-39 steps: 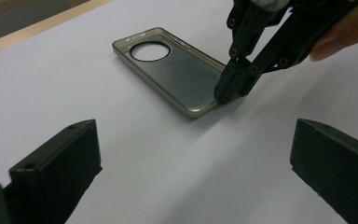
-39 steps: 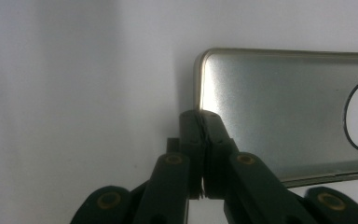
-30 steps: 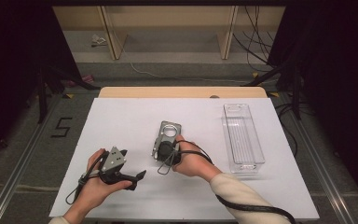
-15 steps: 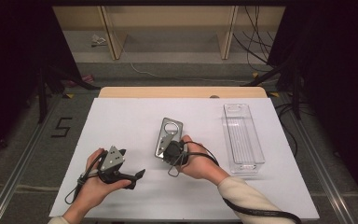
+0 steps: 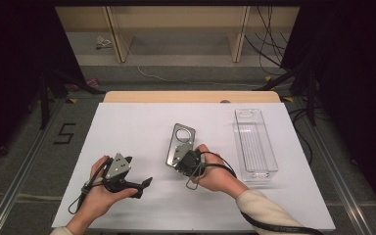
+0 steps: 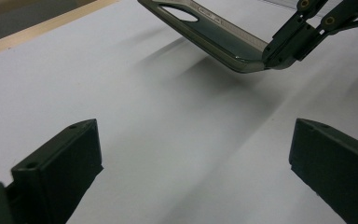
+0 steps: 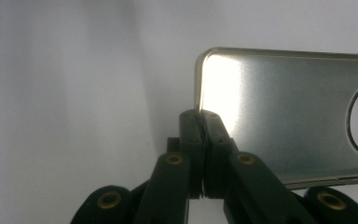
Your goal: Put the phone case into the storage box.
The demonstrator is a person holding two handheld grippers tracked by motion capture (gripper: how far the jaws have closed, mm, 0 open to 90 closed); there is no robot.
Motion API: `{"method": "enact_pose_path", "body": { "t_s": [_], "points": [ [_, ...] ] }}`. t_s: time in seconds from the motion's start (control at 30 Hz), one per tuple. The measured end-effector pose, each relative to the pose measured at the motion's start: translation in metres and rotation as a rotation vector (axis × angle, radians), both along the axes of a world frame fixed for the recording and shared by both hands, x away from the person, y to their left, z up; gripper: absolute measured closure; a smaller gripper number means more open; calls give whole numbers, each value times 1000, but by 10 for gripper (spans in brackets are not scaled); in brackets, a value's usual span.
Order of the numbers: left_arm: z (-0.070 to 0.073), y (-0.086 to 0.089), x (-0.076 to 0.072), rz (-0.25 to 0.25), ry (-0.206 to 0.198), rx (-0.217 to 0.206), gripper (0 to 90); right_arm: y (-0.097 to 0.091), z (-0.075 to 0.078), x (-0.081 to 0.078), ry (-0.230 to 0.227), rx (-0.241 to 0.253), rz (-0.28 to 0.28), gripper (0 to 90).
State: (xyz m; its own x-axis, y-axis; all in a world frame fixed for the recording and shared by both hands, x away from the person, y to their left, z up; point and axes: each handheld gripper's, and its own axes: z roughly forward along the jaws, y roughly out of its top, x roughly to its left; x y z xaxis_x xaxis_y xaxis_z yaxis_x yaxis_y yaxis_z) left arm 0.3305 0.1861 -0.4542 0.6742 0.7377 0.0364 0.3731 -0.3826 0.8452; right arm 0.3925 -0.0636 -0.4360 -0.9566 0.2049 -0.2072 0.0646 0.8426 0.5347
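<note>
Right hand-held gripper (image 5: 180, 155) clamped (left (image 5: 144, 183) agape)

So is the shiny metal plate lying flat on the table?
No, the right gripper pinches one edge of the metal plate and holds it tilted above the white table, with its shadow underneath.

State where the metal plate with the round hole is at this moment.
In the high view the metal plate is near the middle of the white table, pinched at its near end by the right gripper, left of the clear plastic tray.
</note>
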Motion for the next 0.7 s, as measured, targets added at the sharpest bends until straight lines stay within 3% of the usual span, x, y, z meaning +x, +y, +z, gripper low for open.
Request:
{"method": "enact_pose_path", "body": {
  "t_s": [0.4,0.7],
  "points": [
    [3,-2,3,8,7,-31,30,-4,3,-10,-15,15,10,892],
    [13,-3,13,45,12,-46,85,-4,5,-18,-40,26,34,892]
  ]
}}
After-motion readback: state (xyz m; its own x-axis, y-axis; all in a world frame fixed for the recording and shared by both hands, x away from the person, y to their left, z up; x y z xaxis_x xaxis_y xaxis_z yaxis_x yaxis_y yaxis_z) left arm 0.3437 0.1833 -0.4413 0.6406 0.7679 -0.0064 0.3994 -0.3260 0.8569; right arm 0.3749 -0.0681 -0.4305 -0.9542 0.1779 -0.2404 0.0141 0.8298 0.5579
